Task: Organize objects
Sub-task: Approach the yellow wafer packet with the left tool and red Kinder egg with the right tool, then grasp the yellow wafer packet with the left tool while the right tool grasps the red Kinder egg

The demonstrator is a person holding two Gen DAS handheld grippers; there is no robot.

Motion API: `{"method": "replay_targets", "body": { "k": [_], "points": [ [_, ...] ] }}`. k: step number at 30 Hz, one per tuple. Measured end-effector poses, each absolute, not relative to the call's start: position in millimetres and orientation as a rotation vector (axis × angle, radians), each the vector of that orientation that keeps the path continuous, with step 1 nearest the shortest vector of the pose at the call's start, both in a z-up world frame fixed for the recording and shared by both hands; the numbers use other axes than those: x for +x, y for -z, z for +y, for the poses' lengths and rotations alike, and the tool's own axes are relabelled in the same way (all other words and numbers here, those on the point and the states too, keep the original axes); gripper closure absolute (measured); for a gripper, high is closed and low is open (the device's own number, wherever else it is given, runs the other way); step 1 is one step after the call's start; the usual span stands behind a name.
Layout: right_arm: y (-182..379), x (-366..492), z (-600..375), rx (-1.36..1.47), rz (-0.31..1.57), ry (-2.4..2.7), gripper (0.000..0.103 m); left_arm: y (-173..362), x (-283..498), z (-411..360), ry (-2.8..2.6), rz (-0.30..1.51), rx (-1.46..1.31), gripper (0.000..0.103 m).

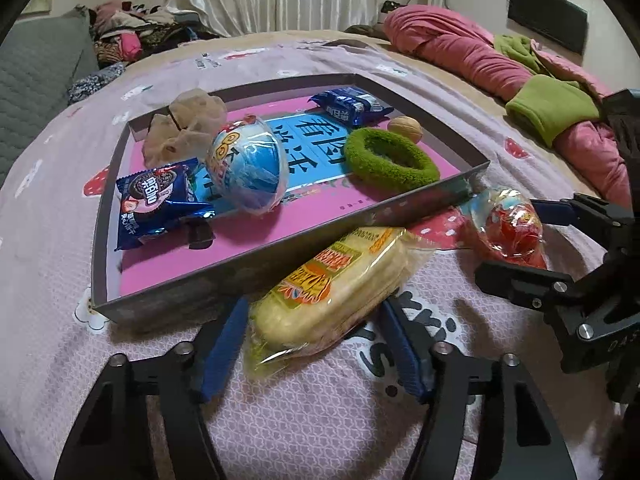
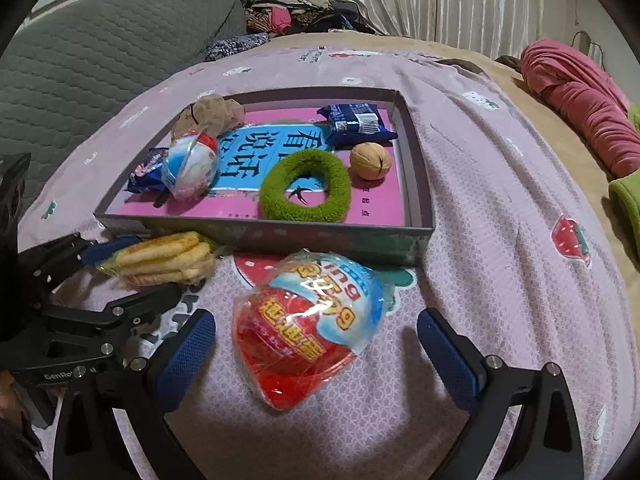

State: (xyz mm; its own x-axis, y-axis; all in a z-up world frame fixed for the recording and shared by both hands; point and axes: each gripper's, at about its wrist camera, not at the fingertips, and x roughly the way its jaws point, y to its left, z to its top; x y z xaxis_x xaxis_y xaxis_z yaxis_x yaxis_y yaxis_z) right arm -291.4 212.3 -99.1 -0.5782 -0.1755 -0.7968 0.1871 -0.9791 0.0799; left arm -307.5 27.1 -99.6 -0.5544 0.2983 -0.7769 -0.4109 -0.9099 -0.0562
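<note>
A shallow grey box (image 1: 360, 222) (image 2: 264, 234) with a pink-and-blue book as its floor lies on the bed. It holds a blue toy egg (image 1: 246, 168) (image 2: 192, 168), a green hair ring (image 1: 390, 160) (image 2: 306, 186), a walnut (image 1: 406, 128) (image 2: 370, 160), two blue Oreo packs (image 1: 156, 206) (image 1: 350, 106), and a beige scrunchie (image 1: 188, 120). My left gripper (image 1: 316, 340) is open, its fingers either side of a yellow wafer pack (image 1: 332, 288) (image 2: 164, 258) in front of the box. My right gripper (image 2: 320, 356) is open around a red toy egg (image 2: 308, 328) (image 1: 506, 224).
A pink patterned bedspread (image 2: 500, 240) covers the bed. A rolled pink and green quilt (image 1: 520, 76) lies at the far right. A grey sofa (image 2: 80, 60) with piled clothes stands at the left. Curtains hang behind.
</note>
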Motion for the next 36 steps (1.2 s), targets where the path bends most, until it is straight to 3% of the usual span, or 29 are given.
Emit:
{"method": "replay_targets", "body": {
  "k": [5, 14, 21, 28, 36],
  "points": [
    [98.7, -292.5, 211.7, 1.313, 0.007, 2.626, 0.002, 99.4, -305.4, 30.1, -2.429, 0.19, -1.193, 0.05],
    [97.3, -295.3, 213.5, 1.283, -0.054, 2.598, 0.014, 98.3, -308.9, 26.5, -2.384, 0.112, -1.181, 0.059],
    [98.9, -300.7, 213.7, 1.295, -0.095, 2.557, 0.022, 94.8, -312.7, 31.3, -2.322, 0.101, -1.136, 0.06],
    [100.7, -302.6, 213.8, 1.304, -0.075, 2.548, 0.043, 92.0, -315.9, 46.3, -2.269, 0.156, -1.092, 0.061],
    [100.7, -303.3, 214.1, 1.3, -0.047, 2.53, 0.044, 89.4, -321.8, 49.2, -2.251, 0.16, -1.051, 0.064]
  ]
}}
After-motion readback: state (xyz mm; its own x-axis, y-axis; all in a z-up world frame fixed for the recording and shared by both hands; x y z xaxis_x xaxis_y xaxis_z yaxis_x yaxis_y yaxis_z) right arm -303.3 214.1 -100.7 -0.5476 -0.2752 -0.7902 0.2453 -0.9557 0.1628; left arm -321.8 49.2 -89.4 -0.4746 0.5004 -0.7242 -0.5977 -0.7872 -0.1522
